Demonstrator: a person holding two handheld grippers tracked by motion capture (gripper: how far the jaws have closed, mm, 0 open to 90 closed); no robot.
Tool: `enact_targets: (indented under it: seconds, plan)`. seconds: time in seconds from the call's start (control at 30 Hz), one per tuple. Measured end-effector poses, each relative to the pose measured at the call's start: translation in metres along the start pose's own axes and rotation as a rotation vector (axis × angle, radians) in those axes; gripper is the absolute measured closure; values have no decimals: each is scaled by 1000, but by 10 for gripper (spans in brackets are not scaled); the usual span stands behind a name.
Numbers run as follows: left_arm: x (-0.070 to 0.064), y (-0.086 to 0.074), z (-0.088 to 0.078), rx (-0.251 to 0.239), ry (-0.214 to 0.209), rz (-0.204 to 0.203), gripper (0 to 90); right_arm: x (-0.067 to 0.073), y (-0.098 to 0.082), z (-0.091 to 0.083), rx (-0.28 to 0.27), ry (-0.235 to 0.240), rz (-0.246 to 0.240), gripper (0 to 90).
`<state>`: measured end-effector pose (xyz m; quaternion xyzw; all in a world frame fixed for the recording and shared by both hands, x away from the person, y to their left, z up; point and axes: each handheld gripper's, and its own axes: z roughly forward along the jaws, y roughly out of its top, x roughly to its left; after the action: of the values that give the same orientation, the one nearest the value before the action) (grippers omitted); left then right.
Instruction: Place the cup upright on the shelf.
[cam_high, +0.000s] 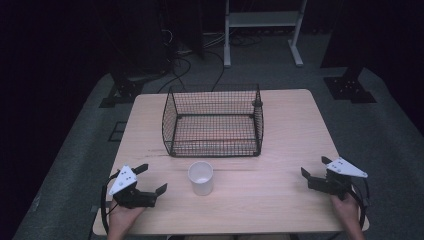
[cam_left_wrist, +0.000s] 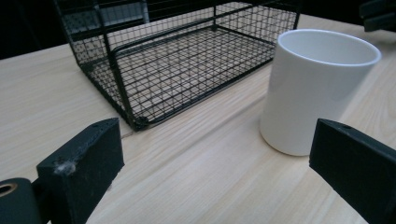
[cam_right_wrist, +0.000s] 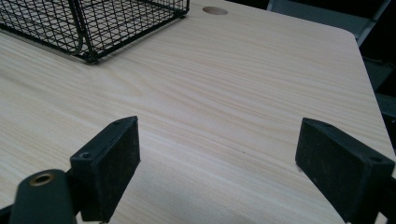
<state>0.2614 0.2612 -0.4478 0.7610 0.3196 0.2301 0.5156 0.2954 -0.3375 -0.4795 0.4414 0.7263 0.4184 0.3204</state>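
**Cup upright on the worktop, both grippers held apart from it**

A white cup (cam_high: 200, 177) is seen standing upright on the pale wooden worktop (cam_high: 280, 125), just in front of a black wire basket (cam_high: 213, 121) and near the front middle of the surface. The cup is set apart from the basket, with a strip of bare wood between them. Nothing can be made out inside the cup or the basket.

The left gripper (cam_high: 151, 179) is held at the front left corner of the worktop, to the left of the cup and apart from it. Its jaws are spread wide and nothing is held between them. In the left gripper view, the cup (cam_left_wrist: 314, 88) is seen ahead and toward the right jaw, with the basket (cam_left_wrist: 177, 60) farther off to the left.

The right gripper (cam_high: 315, 168) is held near the front right edge, well apart from the cup. Its jaws are likewise spread wide and nothing is gripped. In the right gripper view, bare wood is seen between the jaws, and a corner of the basket (cam_right_wrist: 93, 23) is seen at the upper left.
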Motion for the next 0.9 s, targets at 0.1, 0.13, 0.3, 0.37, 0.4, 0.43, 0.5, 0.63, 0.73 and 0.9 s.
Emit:
enact_targets:
  seconds: [0.1,0.13,0.3,0.37,0.4,0.43,0.5,0.63,0.73,0.9]
  plan:
    - [-2,2,1,2,-25,2,23,0,0,0,0,-1,0,131]
    - [-3,3,1,2,-32,5,23,0,0,0,0,-1,0,130]
    - [-6,8,4,20,-68,12,23,0,0,0,0,-2,1,130]
    - [-6,11,6,26,-84,13,23,0,0,0,1,0,-1,131]
    - [-6,11,6,26,-84,13,23,0,0,0,1,1,-2,131]
    - [-9,13,7,28,-93,24,23,0,0,0,1,1,-2,131]
    - [-12,15,8,43,-103,45,23,0,0,0,1,2,0,131]
    - [-15,17,11,52,-116,58,23,0,0,0,0,3,1,131]
    - [-16,19,13,57,-130,63,23,0,0,0,0,4,1,131]
    - [-20,24,18,77,-160,75,23,-1,0,0,2,7,7,131]
